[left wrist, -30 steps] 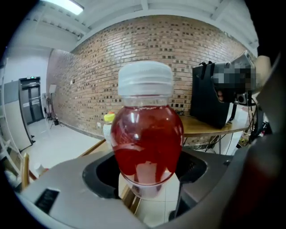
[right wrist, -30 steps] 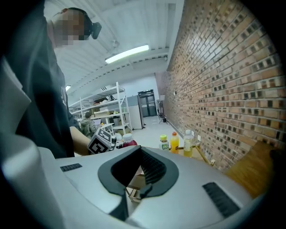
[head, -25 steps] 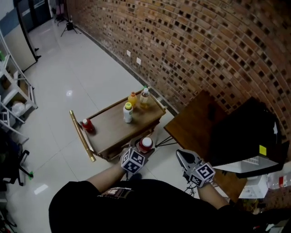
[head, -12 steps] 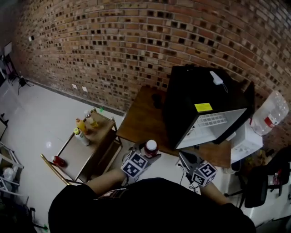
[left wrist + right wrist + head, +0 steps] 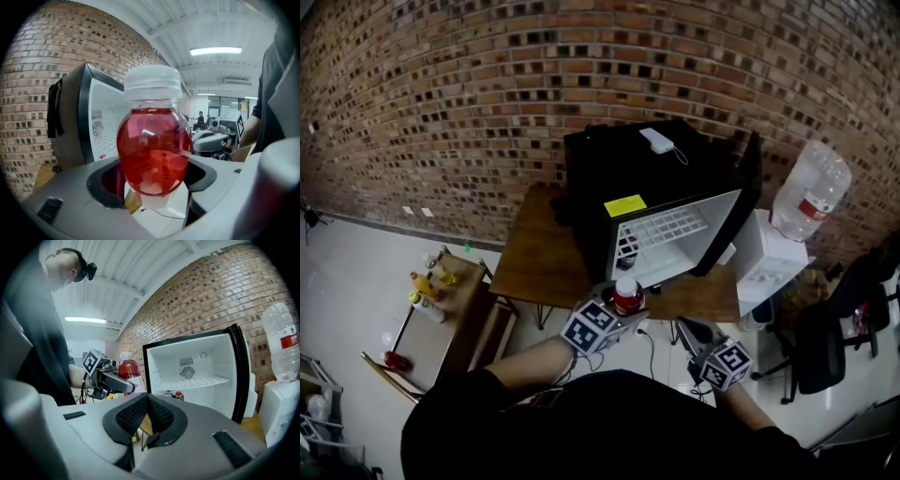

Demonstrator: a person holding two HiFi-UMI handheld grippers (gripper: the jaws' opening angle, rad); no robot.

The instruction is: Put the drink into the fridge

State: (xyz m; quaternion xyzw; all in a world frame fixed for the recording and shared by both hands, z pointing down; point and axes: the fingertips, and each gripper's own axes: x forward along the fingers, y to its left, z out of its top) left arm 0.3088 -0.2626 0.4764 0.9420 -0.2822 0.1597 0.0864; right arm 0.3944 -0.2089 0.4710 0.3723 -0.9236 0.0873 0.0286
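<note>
A red drink bottle (image 5: pixel 627 296) with a white cap stands upright in my left gripper (image 5: pixel 623 309), which is shut on its lower body. In the left gripper view the bottle (image 5: pixel 153 150) fills the space between the pads of that gripper (image 5: pixel 152 185). Ahead, a black mini fridge (image 5: pixel 652 183) sits on a wooden table (image 5: pixel 534 262) with its door open, showing a white inside with a wire shelf (image 5: pixel 194 380). Small bottles (image 5: pixel 177 394) stand at its bottom. My right gripper (image 5: pixel 692 330) hangs to the right, shut and empty (image 5: pixel 147 413).
A water jug (image 5: pixel 811 192) on a white dispenser stands right of the fridge, with a black chair (image 5: pixel 834 342) nearer me. A wooden cart (image 5: pixel 441 305) with several bottles is at the left. A brick wall (image 5: pixel 441 94) runs behind. A white object (image 5: pixel 657 141) lies on the fridge top.
The view has swung from the cart to the fridge, which now sits ahead and closer. The left gripper still holds the red bottle; the right gripper stays shut.
</note>
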